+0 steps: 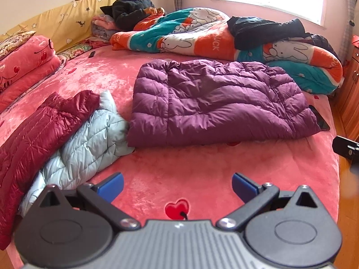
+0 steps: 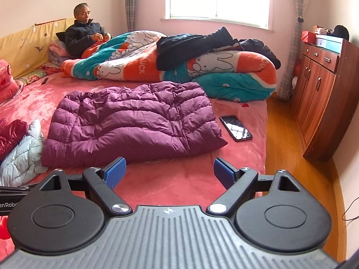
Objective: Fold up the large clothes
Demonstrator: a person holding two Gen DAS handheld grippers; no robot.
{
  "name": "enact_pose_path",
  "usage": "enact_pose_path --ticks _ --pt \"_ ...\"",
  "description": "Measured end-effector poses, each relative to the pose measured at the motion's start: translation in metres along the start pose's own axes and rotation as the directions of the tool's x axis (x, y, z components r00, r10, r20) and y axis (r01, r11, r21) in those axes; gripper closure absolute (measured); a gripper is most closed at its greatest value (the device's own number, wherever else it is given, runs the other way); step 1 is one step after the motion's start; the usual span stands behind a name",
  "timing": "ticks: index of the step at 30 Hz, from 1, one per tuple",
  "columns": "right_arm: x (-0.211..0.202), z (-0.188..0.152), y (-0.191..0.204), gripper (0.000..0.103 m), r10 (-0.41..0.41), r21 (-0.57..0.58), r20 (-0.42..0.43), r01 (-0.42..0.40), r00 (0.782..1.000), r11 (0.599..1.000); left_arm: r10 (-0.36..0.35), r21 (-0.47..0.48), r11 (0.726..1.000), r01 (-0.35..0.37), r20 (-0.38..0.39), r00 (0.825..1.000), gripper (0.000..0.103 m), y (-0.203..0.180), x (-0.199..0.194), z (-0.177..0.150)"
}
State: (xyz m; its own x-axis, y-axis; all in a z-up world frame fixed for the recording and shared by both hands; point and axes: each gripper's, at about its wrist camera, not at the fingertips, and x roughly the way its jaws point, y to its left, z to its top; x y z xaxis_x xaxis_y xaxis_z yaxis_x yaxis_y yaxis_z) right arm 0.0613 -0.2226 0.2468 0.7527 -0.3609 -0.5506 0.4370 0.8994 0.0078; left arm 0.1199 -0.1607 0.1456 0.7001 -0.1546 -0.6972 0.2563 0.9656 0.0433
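The left gripper (image 1: 177,185) hangs over the near edge of the bed (image 1: 179,168) with its blue pads spread wide and nothing between them. The right gripper (image 2: 169,171) is beside it, also wide and empty, just short of the purple coat's near hem.

The purple coat (image 1: 215,100) lies in the middle of the bed, a quilted down coat laid roughly flat in a puffy rectangle, apparently already doubled over once. A phone (image 2: 235,127) rests just beside its right edge. To the left, touching the coat's corner, lie a pale blue jacket (image 1: 89,141) and a dark red jacket (image 1: 38,130), both crumpled. A man (image 1: 134,6) sits at the far side under a rabbit-print blanket (image 1: 202,38).

The coat looks light, soft and springy, with a slick shell that may slide out of a shallow pinch. Its padding will likely puff back after each fold. The near corners at the hem seem the best places to grip, taking a deep bite of fabric.
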Motion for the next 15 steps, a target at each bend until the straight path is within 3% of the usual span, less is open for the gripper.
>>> enact_pose_path --ticks 15 --pt "0.0024 -0.0103 -0.0036 0.0 0.019 -0.002 -0.039 -0.02 0.999 1.0 0.001 -0.013 1.0 -0.002 -0.026 1.0 0.001 -0.0004 0.0069 -0.0099"
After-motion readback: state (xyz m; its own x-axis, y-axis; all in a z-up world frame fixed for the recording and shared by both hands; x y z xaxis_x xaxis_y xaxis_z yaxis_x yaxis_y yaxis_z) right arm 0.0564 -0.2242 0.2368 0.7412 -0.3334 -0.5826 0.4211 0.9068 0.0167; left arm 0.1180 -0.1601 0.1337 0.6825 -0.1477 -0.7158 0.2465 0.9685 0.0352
